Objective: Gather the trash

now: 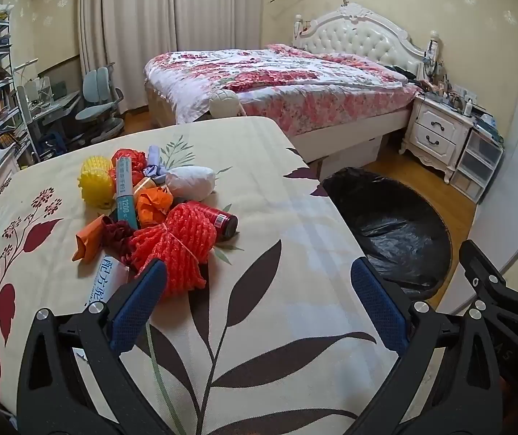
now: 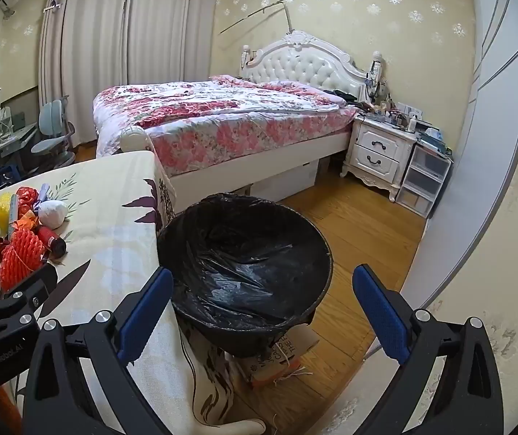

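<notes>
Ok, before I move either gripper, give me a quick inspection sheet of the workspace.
Surface: table under a leaf-print cloth, right half bare.
Job's things: trash pile on the table's left part, with a red foam net, yellow foam net, white wad, dark red bottle; black-lined bin on the floor beside the table, nothing seen inside.
Clutter: cardboard under the bin.
Grippers: left gripper open, over the cloth near the pile; right gripper open, above the bin.
Cables: nothing seen.
Surroundings: bed, nightstand, curtains.
</notes>
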